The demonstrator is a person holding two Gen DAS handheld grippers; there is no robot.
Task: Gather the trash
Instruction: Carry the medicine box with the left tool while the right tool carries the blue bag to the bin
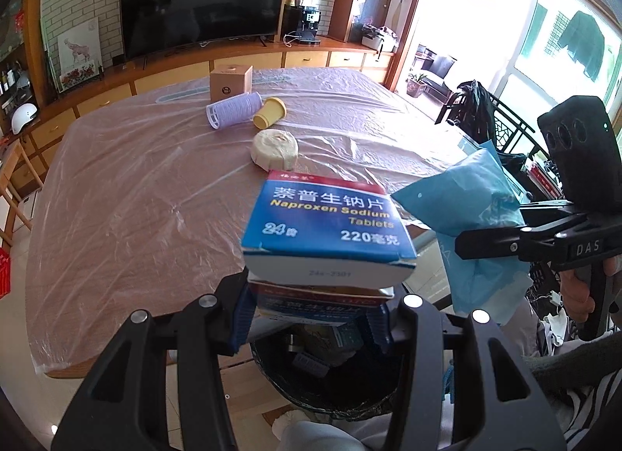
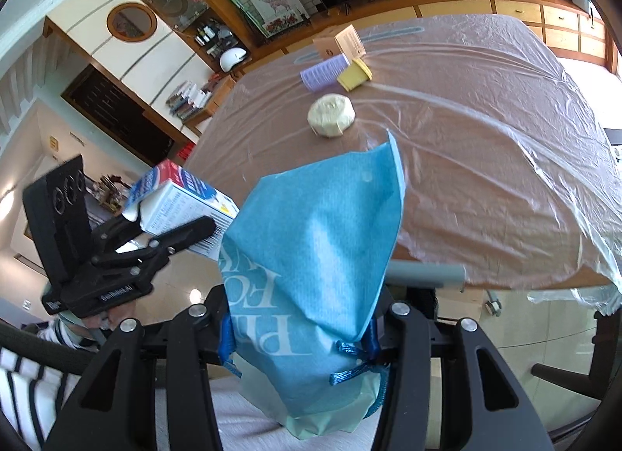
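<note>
Blue and white cardboard is being gripped by the left tool (image 1: 311, 319): a pill box (image 1: 330, 229) is being clamped between its blue pads, with a second, flatter box (image 1: 322, 301) being pinched just beneath it. Both boxes are being held above a dark trash bin (image 1: 330, 377) that is being seen directly below the fingers, beside the edge of the bench (image 1: 128, 194). A blue paper bag (image 2: 311, 256) is being grasped by the right tool (image 2: 301, 338), its jaws being closed on the bag's lower part while the top is being left to jut forward over the bench edge. On the plastic-covered bench, well apart from both tools, a round cream puck (image 1: 275, 148), a yellow cup (image 1: 269, 113), a lilac roller (image 1: 234, 110) and a brown carton (image 1: 231, 82) are being left lying.
</note>
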